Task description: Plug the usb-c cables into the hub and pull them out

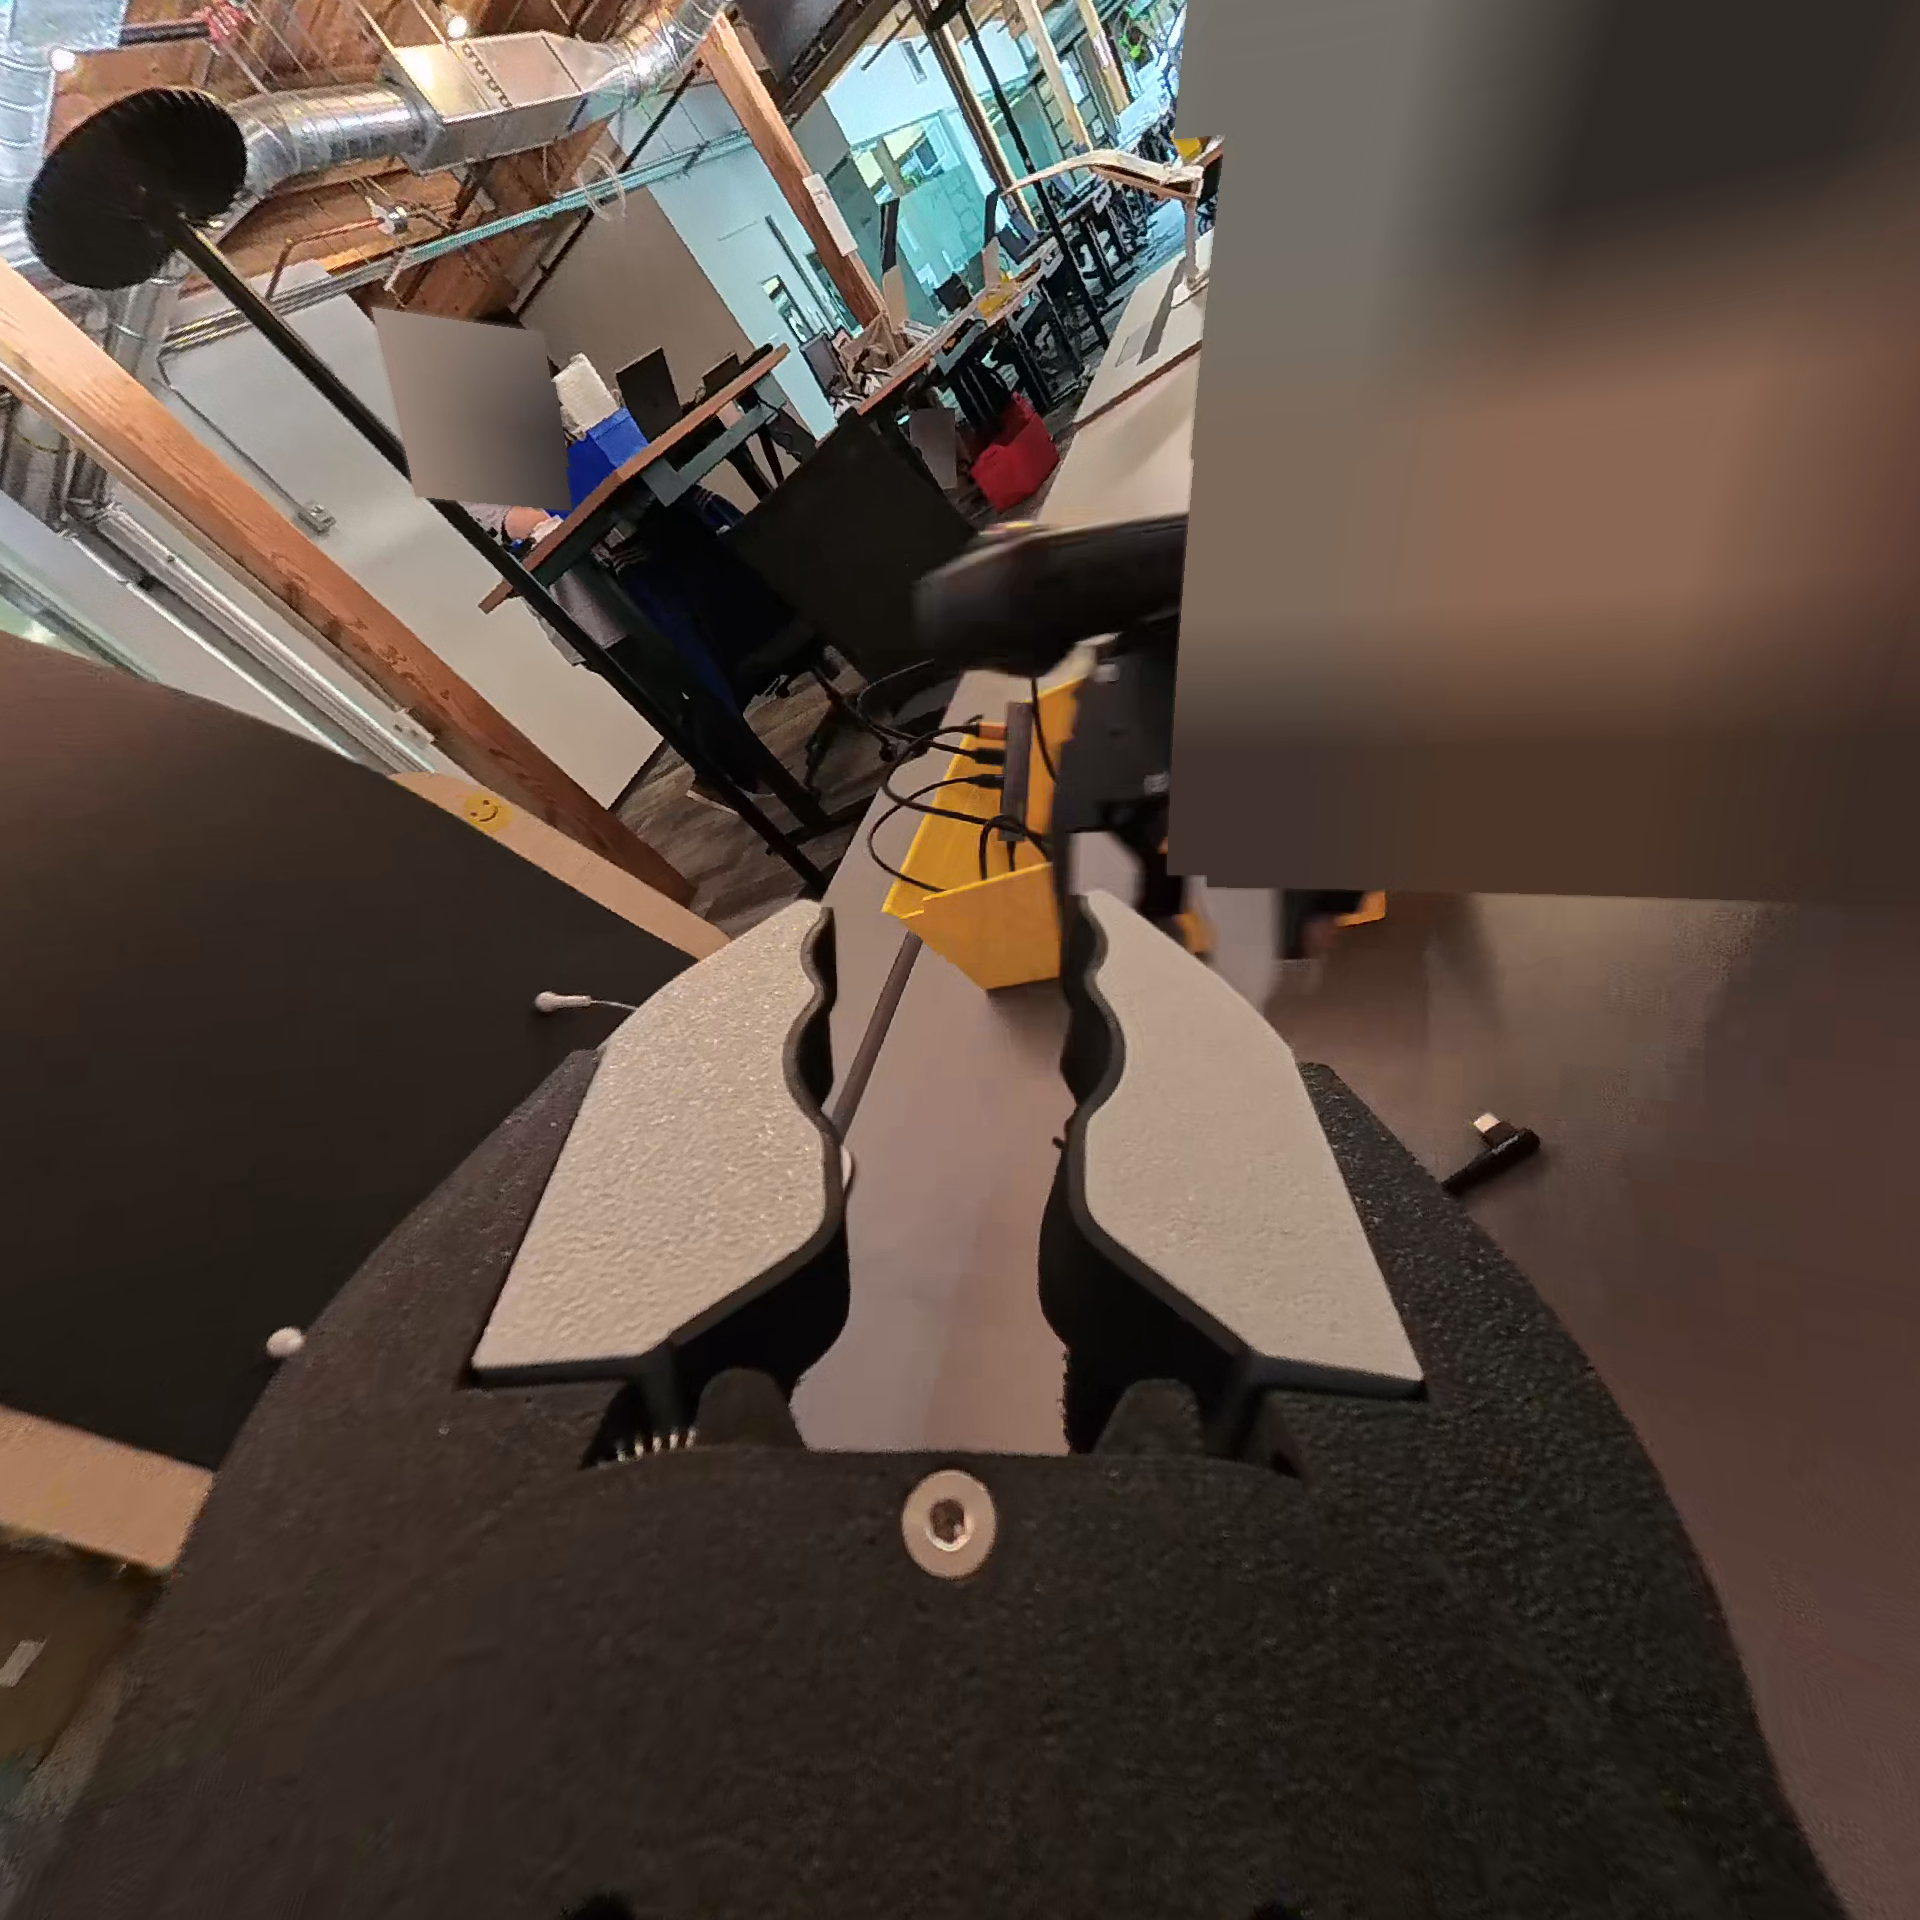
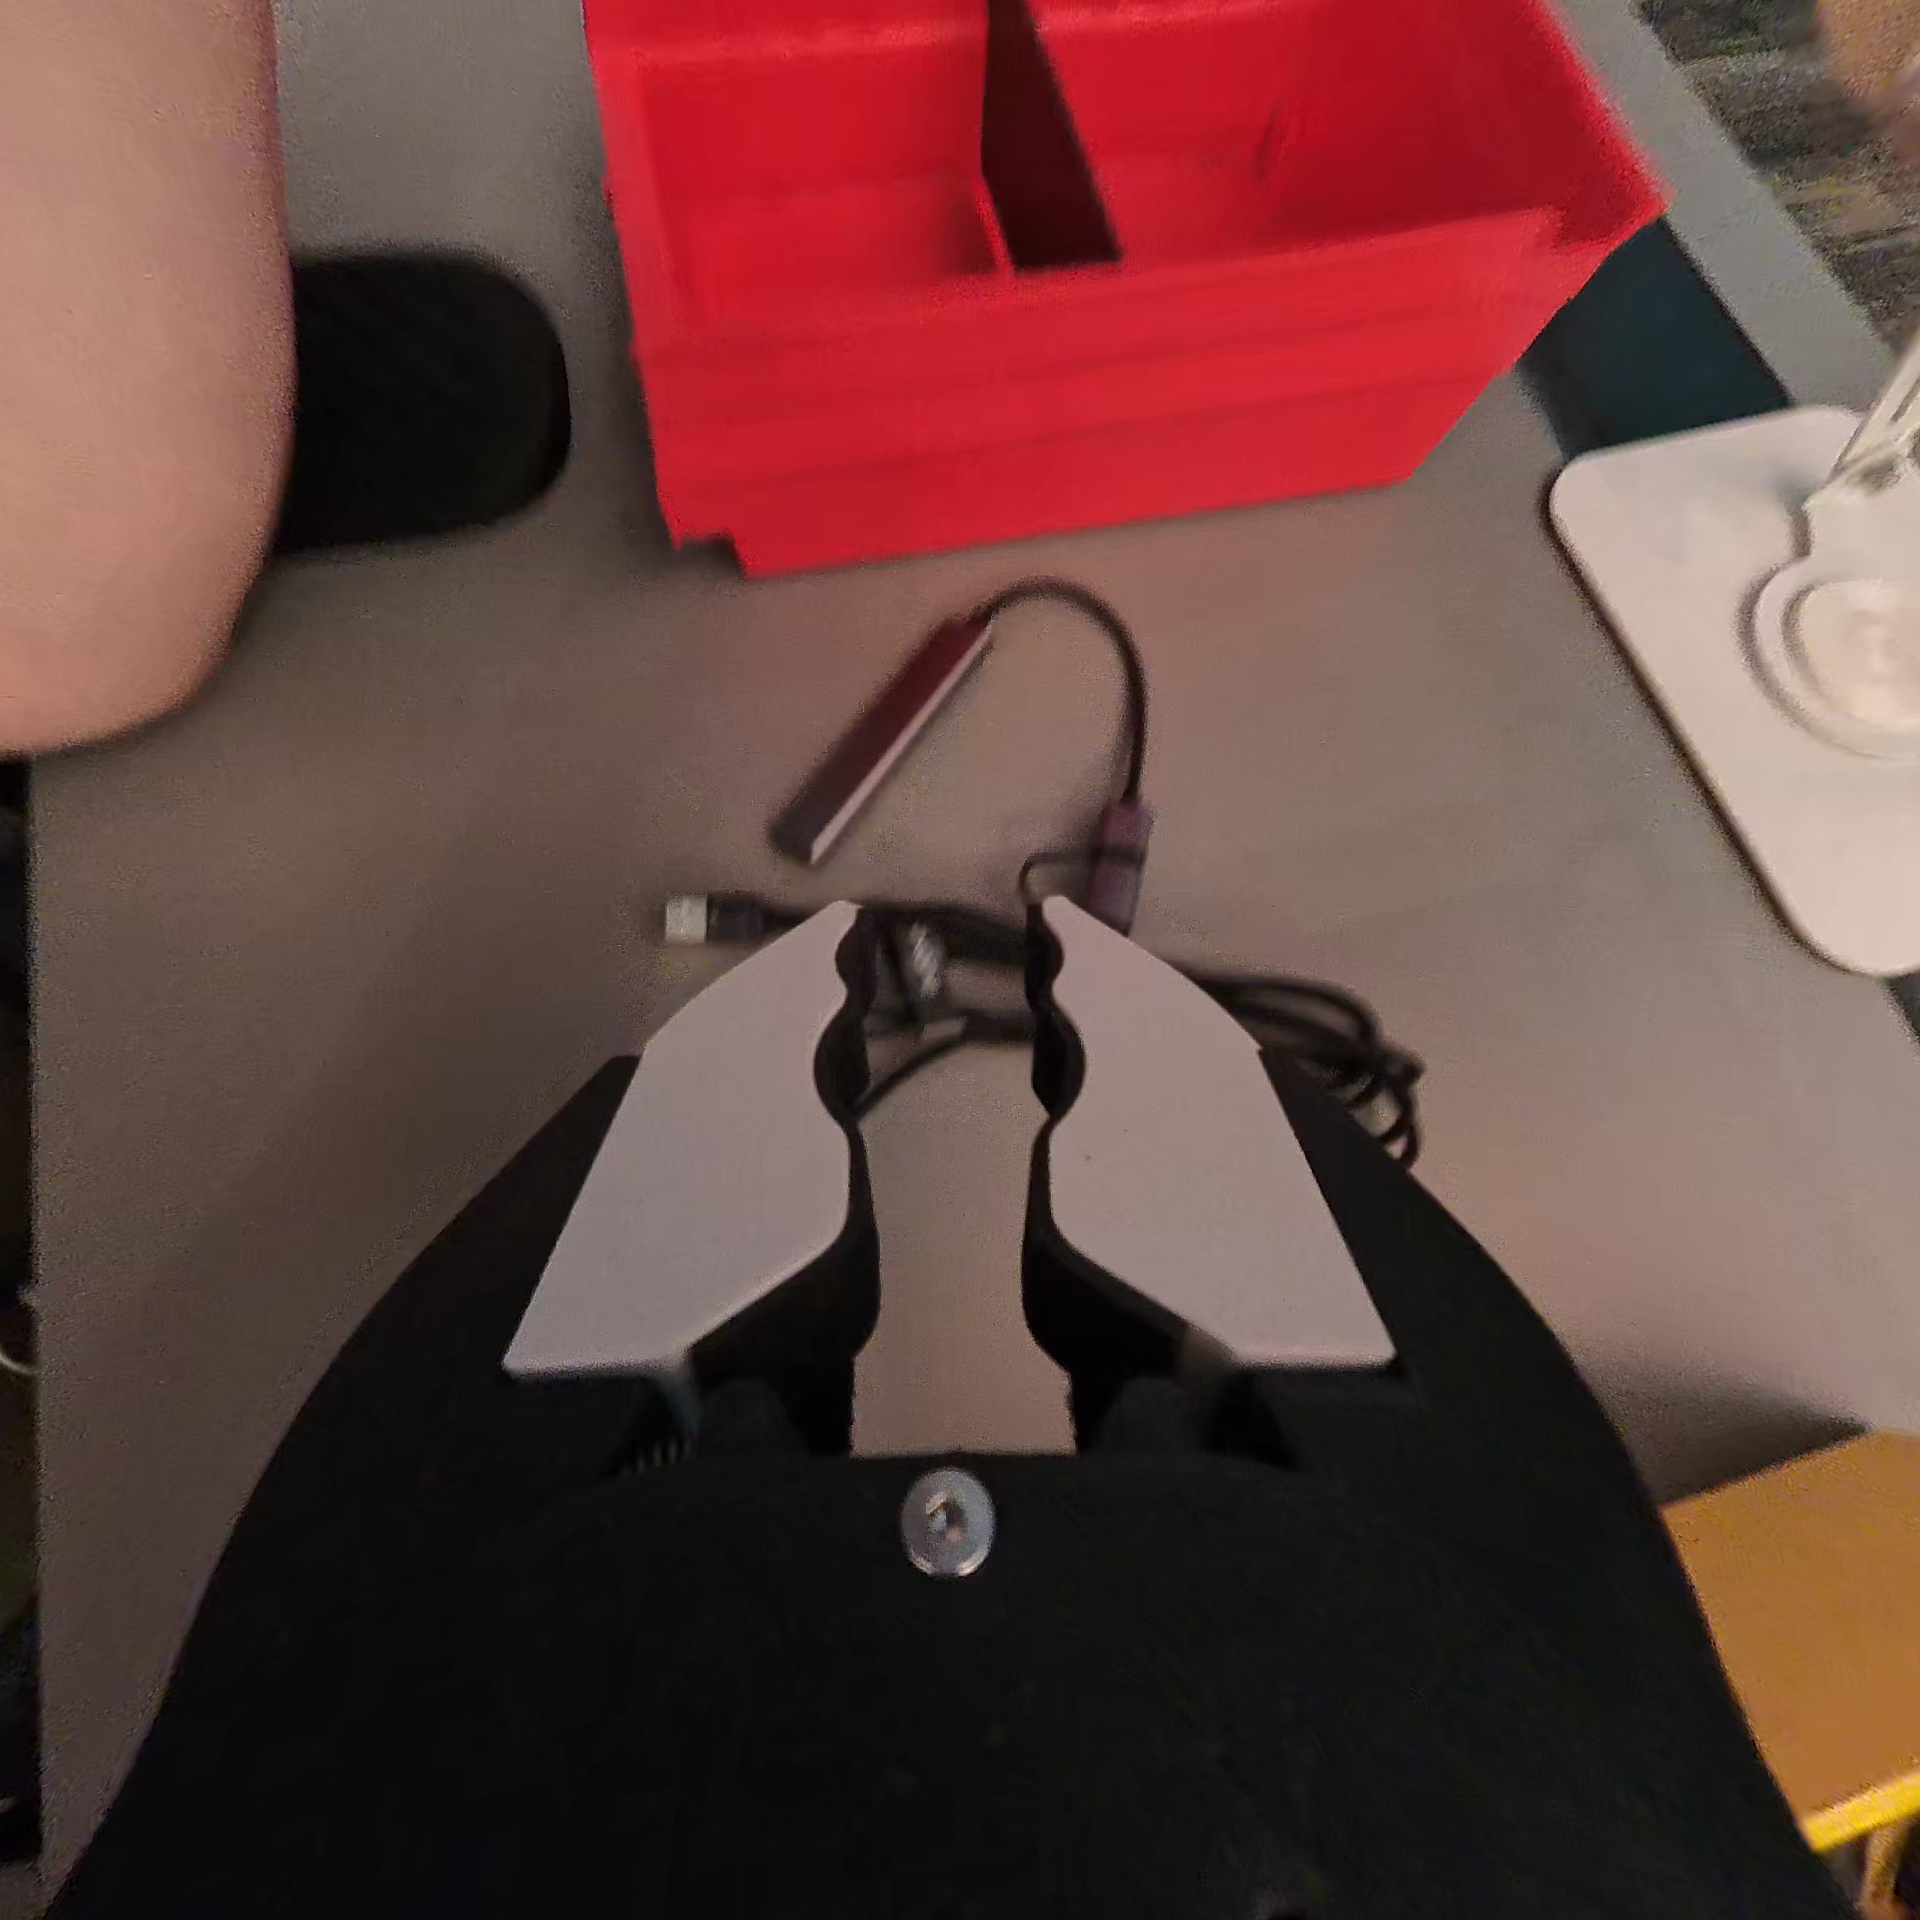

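In the right wrist view a slim dark hub (image 2: 883, 743) lies on the grey table, its own cable (image 2: 1127, 686) curling right to a purple-grey plug (image 2: 1122, 857). A bundle of black cables (image 2: 1299, 1029) and a silver-tipped plug (image 2: 707, 920) lie just below it. My right gripper (image 2: 948, 914) is open over the cable ends, holding nothing. My left gripper (image 1: 951, 914) is open and empty, pointing along the table towards a yellow bin (image 1: 987, 883) that holds a second dark hub (image 1: 1016, 764) with black cables plugged in. A loose black plug (image 1: 1496, 1148) lies to its right.
A red divided bin (image 2: 1091, 416) stands behind the hub. A white stand base (image 2: 1745, 644) is at the right, and a bare arm (image 2: 125, 364) and a black object (image 2: 416, 405) at the left. A black device (image 1: 1039, 592) hovers over the yellow bin. Across from one pair of fingers to the other is roughly 15 centimeters. My left tips are about 25 centimeters from the silver-tipped plug (image 2: 707, 920), my right tips only 12 centimeters.
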Demonstrator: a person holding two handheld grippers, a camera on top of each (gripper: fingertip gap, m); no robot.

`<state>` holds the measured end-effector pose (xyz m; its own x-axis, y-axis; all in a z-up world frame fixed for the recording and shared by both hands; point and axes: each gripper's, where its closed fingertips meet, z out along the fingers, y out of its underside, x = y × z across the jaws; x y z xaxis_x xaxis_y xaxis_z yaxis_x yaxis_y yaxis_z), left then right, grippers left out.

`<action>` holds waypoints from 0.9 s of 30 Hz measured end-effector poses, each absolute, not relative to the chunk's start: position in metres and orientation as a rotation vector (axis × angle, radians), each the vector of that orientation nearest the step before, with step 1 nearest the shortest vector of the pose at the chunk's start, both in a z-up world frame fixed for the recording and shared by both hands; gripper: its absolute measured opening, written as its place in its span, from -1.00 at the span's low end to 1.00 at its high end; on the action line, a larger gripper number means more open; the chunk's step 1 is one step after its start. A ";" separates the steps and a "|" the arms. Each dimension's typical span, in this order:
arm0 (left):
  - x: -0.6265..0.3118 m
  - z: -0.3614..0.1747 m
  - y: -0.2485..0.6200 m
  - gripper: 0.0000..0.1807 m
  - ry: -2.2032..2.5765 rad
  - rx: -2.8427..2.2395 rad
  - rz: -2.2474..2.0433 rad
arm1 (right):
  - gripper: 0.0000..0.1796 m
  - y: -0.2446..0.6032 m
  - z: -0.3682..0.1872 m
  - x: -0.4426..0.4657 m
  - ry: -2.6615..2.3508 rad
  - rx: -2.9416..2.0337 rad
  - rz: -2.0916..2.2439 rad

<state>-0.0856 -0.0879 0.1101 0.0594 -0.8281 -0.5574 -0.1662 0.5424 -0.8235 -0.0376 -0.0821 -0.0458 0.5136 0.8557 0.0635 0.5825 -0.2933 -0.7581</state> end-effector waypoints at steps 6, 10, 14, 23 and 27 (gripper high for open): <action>-0.098 0.131 -0.096 -0.58 1.382 -0.832 -0.709 | -0.76 -0.137 -0.141 -0.020 -1.074 -2.250 0.277; -0.096 0.132 -0.103 -0.58 1.392 -0.814 -0.747 | -0.85 -0.141 -0.158 -0.014 -0.976 -2.391 0.175; -0.091 0.123 -0.105 -0.58 1.440 -0.829 -0.721 | -0.90 -0.146 -0.155 -0.004 -1.092 -2.437 0.108; -0.046 0.035 -0.116 -0.63 1.863 -0.964 -0.737 | -0.91 -0.139 -0.040 0.029 -1.357 -2.279 -0.057; -0.007 0.001 -0.134 -0.64 1.989 -0.967 -0.851 | -0.91 -0.133 -0.018 0.040 -1.470 -2.214 -0.251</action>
<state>-0.0074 -0.1345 0.0005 -0.4308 -0.8384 -0.3339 -0.3378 0.4929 -0.8019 0.0401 -0.1332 -0.0178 0.4099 0.8210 0.3975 0.9063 -0.3173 -0.2793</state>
